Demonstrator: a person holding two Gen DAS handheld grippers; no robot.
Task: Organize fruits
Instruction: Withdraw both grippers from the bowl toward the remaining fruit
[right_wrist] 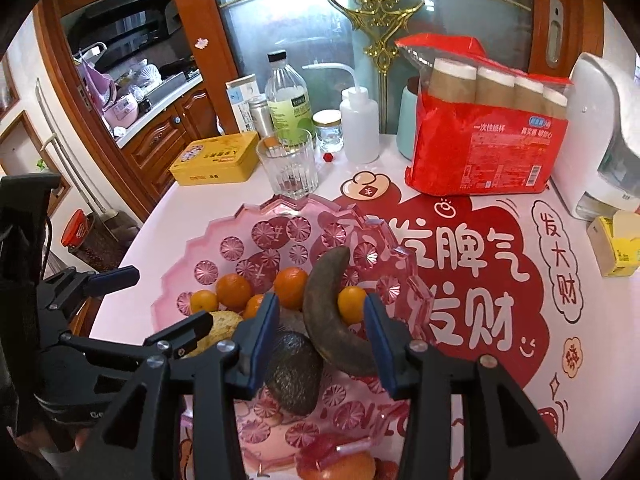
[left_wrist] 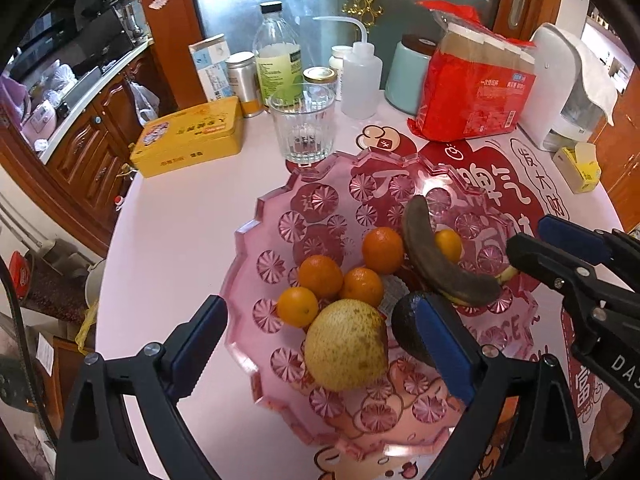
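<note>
Table [left_wrist: 180, 220]: left gripper [left_wrist: 320, 344] wide over pear [left_wrist: 346, 350]; right gripper [right_wrist: 322, 344] wide over banana [right_wrist: 332, 312].

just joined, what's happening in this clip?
A person holds two claws over a pink glass tray already loaded with fruit: five oranges, a pear, an avocado and a darkened banana. The left claw is open around the pear; the right claw is open above the avocado and banana. Neither grips anything.
</note>
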